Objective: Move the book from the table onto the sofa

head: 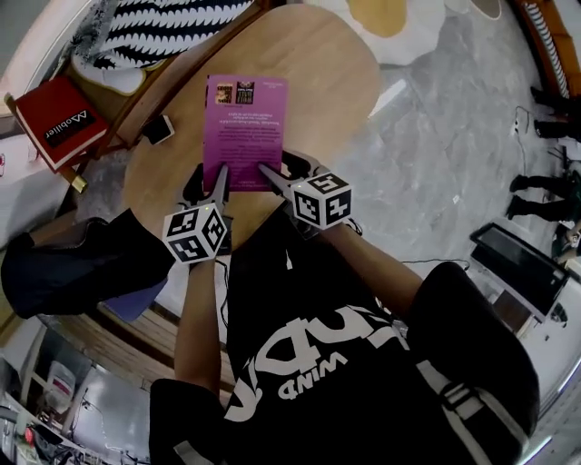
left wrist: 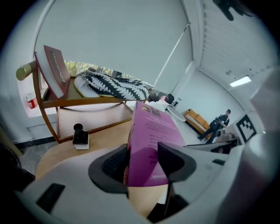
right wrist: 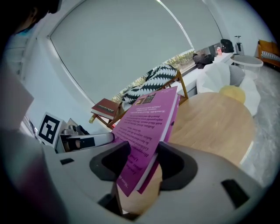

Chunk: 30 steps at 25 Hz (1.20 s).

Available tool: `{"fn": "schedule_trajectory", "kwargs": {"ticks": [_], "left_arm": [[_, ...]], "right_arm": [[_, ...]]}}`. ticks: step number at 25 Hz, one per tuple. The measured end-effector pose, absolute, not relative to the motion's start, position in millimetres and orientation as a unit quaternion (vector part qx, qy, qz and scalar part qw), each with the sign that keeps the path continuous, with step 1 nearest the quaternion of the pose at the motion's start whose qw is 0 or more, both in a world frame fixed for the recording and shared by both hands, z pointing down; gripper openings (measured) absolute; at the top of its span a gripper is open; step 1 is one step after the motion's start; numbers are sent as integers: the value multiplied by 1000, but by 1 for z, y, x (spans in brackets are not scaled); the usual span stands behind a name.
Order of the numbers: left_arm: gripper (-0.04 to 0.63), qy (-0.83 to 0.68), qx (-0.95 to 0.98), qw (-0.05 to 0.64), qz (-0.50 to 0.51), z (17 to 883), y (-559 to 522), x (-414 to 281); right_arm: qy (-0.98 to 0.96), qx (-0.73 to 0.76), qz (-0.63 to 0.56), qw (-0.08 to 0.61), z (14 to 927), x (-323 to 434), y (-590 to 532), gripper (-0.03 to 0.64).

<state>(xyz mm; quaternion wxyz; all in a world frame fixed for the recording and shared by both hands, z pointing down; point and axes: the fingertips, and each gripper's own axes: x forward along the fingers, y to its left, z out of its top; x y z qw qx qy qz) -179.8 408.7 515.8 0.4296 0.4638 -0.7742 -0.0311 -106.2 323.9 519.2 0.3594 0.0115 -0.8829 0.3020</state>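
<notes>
**Book [head: 245, 132] held clear of the table, carry under way**

The book is above the round wooden table [head: 327, 73], magenta back cover up. You hold it by its near edge only, and the far end has no support.

Your left gripper [left wrist: 144, 164] is clamped on the near left corner. Your right gripper [right wrist: 142, 164] is clamped on the near right corner.

Judgement: the step in hand is the carry.
- Keep both grippers level with each other and at fixed spacing, so the cover neither twists nor bows.
- Move both hands as one.
- The wooden-framed seat with the zigzag cushion [head: 172, 23] may be the sofa; I cannot confirm this.
- Loosen neither grip until the book lies flat on the seat.
</notes>
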Motion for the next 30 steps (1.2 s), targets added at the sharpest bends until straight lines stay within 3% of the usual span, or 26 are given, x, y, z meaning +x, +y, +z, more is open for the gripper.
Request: {"fn": "schedule_trajectory", "kwargs": {"ticks": [9, 17, 30], "left_arm": [[225, -784, 461, 413, -42, 423, 415, -145], [225, -771, 484, 411, -41, 413, 416, -144], [224, -705, 587, 398, -4, 382, 314, -55]], "right_arm": [[-897, 14, 297, 327, 424, -72, 328, 202], [-902, 52, 306, 301, 411, -66, 331, 201], [-902, 171, 321, 235, 375, 41, 250, 195]]}}
